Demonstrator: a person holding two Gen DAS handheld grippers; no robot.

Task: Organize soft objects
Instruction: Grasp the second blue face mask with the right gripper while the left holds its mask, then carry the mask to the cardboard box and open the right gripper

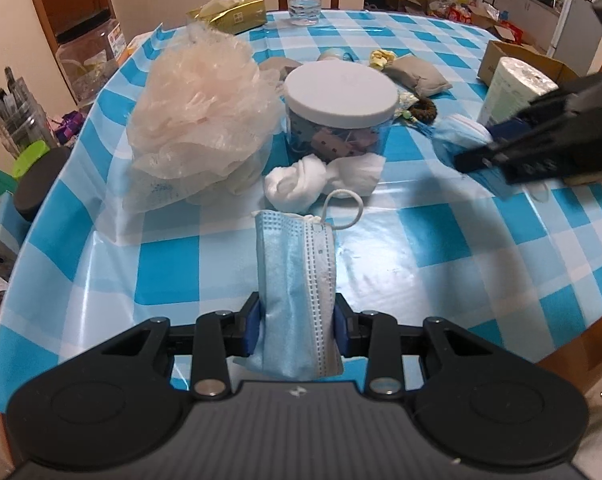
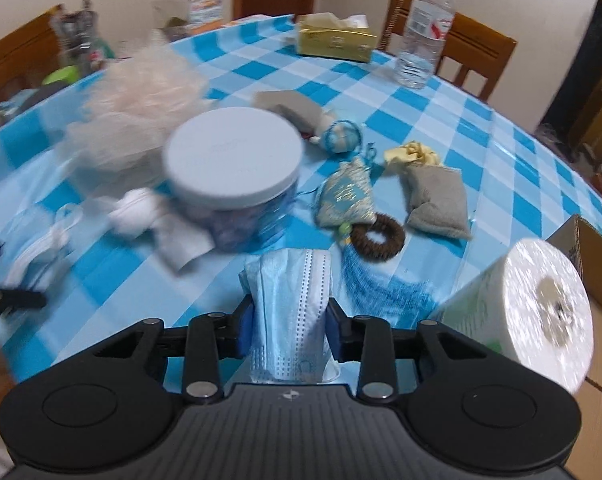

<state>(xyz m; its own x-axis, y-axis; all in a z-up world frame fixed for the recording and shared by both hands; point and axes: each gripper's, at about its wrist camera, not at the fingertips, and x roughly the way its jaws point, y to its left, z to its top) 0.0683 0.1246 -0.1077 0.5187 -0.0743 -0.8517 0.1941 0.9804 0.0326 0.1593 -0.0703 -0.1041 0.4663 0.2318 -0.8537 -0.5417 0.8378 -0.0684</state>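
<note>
Two handheld grippers work above a blue checked table (image 1: 441, 240). The left gripper (image 1: 295, 322) is clamped on a folded blue face mask (image 1: 295, 276); the right gripper (image 2: 287, 320) pinches a second mask (image 2: 291, 300). Both masks are lifted, so this looks like mid-carry. Next, each likely needs a gentle set-down, perhaps near the lidded jar (image 1: 339, 116) or the cardboard box (image 2: 589, 256).

Two face masks (image 1: 297, 280) (image 2: 289, 312) are showing, one in each view. Two grey pouches (image 2: 437, 200) (image 2: 289, 106) are lying there, along with one jar (image 2: 233, 172), one water bottle (image 2: 421, 36), one paper roll (image 2: 541, 312), one tissue box (image 2: 333, 40), one hair tie (image 2: 377, 236).
</note>
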